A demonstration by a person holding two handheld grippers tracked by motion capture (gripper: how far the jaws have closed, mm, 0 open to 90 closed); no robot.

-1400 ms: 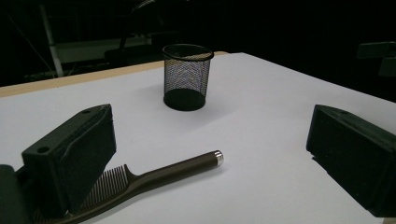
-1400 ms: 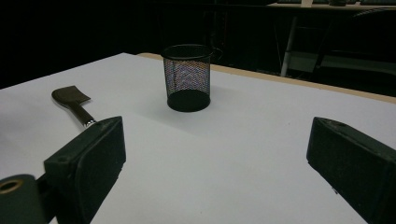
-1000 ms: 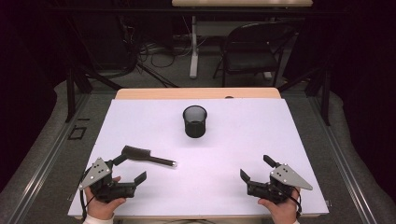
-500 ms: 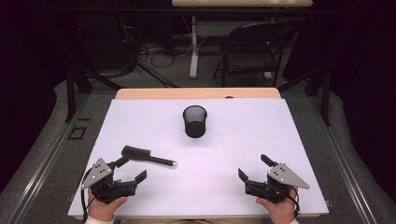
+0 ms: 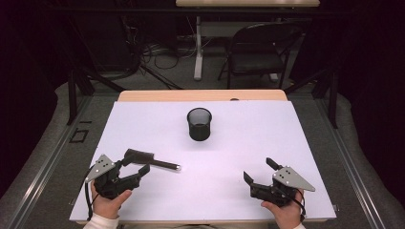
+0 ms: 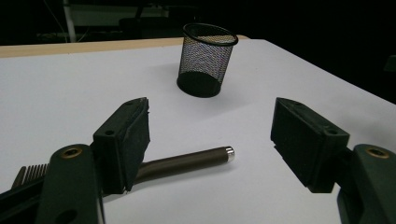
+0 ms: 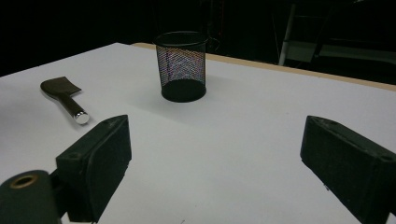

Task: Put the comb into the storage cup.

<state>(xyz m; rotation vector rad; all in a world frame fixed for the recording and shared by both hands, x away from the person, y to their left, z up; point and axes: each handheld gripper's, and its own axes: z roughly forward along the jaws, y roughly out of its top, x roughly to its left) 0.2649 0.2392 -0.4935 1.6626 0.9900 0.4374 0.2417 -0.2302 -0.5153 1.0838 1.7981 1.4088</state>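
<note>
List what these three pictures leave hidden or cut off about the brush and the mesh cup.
- Brush: in the left gripper view, its head sits behind the left gripper's near jaw; only some bristle tips show.
- Brush bristles: too small to make out in the high view.
- Mesh cup: its inside bottom is too dark and small to judge in the high view.

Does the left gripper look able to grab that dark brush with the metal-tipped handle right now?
Probably yes. The left gripper is open right beside the dark brush with the metal-tipped handle; one jaw overlaps the handle, with nothing between them.
</note>
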